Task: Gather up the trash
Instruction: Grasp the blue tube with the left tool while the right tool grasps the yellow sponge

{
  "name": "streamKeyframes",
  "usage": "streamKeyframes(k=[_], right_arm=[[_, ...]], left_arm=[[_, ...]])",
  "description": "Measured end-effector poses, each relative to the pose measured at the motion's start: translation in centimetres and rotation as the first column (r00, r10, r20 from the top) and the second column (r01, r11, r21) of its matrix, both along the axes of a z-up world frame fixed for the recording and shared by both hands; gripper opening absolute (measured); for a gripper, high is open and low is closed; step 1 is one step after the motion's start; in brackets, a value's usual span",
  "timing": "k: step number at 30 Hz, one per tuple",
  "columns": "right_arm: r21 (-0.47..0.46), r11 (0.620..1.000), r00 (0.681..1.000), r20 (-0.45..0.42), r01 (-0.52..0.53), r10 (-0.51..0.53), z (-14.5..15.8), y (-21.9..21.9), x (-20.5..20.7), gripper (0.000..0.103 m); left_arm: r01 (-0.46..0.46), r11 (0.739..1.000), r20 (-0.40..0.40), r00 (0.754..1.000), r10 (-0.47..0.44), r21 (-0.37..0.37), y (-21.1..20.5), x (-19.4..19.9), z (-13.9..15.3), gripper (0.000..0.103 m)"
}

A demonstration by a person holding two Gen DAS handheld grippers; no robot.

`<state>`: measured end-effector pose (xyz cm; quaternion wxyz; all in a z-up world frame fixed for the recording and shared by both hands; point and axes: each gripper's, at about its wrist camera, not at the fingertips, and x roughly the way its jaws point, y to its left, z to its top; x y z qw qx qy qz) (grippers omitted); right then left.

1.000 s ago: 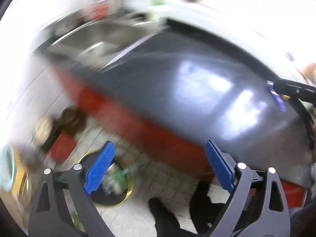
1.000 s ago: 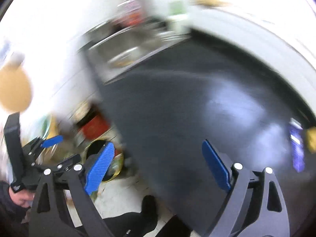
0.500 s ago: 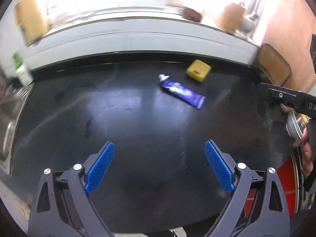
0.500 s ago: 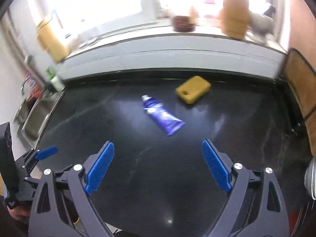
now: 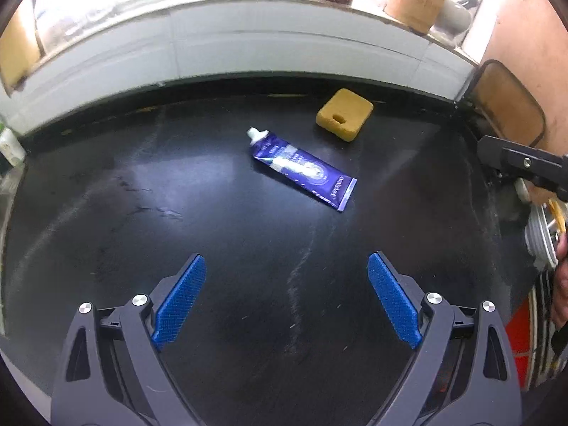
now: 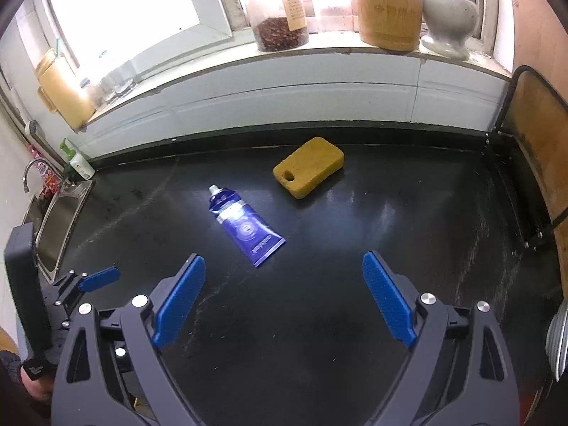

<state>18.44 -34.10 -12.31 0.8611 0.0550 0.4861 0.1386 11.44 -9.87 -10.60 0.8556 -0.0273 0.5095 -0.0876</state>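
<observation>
Nothing is showing as collected yet: the tube [image 6: 246,226] and the sponge [image 6: 308,166] are both lying on the black counter [image 6: 390,234], and neither claw is touching them, so by my reading the whole pickup is waiting to be done. The right claw [image 6: 284,300] is hanging with its jaws spread wide and nothing between the blue pads [image 6: 388,301]; the tube is lying just ahead of it, slightly toward its left finger, with the sponge farther ahead and a little right of the tube. The left claw [image 5: 285,300] is likewise gaping wide and holding nothing; from it the tube [image 5: 301,168] is sitting well ahead, near the centre line, and the sponge [image 5: 344,113] is beyond it to the right. The tube is lying flat, its long axis running diagonally: the white capped end is pointing away and to the left, the flat crimped end is pointing back toward the right claw and to the right. The sponge is lying flat too, its long side slanting up to the right in the right view. No bin is visible in either view.
</observation>
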Motion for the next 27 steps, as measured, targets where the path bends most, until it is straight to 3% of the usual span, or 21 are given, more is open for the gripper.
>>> streamKeyframes(k=[7, 12, 18, 21, 25, 27], right_arm=[[-0.01, 1.0, 0.998, -0.068, -0.017, 0.016, -2.6, -0.8, 3.8, 0.087], [-0.027, 0.999, 0.995, -0.099, -0.035, 0.033, -4.2, -0.6, 7.5, 0.087], [-0.036, 0.998, 0.992, -0.12, -0.05, 0.045, -5.5, -0.5, 12.1, 0.087], [-0.038, 0.998, 0.99, -0.133, -0.057, 0.052, -6.4, -0.3, 14.2, 0.087], [-0.034, 0.997, 0.986, -0.155, -0.063, 0.057, -7.8, 0.3, 16.2, 0.087], [-0.028, 0.997, 0.983, -0.173, -0.067, 0.061, -8.6, 0.7, 17.0, 0.087]], left_arm=[[-0.087, 0.996, -0.063, 0.994, 0.085, -0.027, -1.6, 4.4, -3.5, 0.09], [-0.193, 0.98, -0.131, 0.974, 0.185, -0.055, -2.4, 8.6, -5.7, 0.09], [-0.294, 0.955, -0.186, 0.941, 0.282, -0.039, -3.7, 13.1, -7.9, 0.09], [-0.306, 0.952, -0.203, 0.932, 0.3, 0.007, -4.8, 14.7, -8.9, 0.09], [-0.245, 0.957, -0.176, 0.946, 0.271, 0.158, -7.0, 16.0, -9.7, 0.092], [-0.232, 0.958, -0.152, 0.954, 0.258, 0.167, -6.6, 15.7, -10.0, 0.095]])
